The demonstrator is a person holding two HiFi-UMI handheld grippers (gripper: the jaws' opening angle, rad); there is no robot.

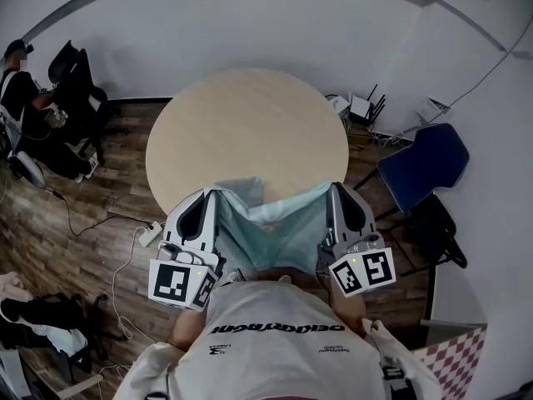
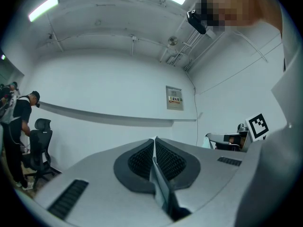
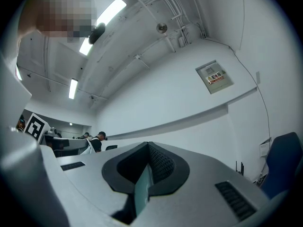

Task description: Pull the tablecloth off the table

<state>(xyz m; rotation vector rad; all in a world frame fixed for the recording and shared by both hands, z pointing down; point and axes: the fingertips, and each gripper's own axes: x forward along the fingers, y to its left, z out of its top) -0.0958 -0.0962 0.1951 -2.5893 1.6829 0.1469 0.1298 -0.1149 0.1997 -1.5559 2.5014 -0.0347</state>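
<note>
There is one cloth [image 1: 268,223], pale green. In the head view it hangs bunched up between the two grippers, and only its far edge lies on the near rim of the one round table [image 1: 250,123], just past the fingertips. The rest of the table top is bare wood.

The head view does not show the bite on the cloth, but the gripper views do. The left gripper [image 2: 154,142] has its fingers pressed together on a thin fold of cloth [image 2: 160,186] that runs back from the tips. The right gripper [image 3: 147,146] is the same, with its fingers pinched tight on a strip of cloth [image 3: 142,189].

Only the head view shows the two chairs. A blue chair [image 1: 425,165] stands out to the right of the right fingers. A black chair [image 1: 79,90] stands far off to the left, with a person [image 1: 17,86] sitting beside it.
</note>
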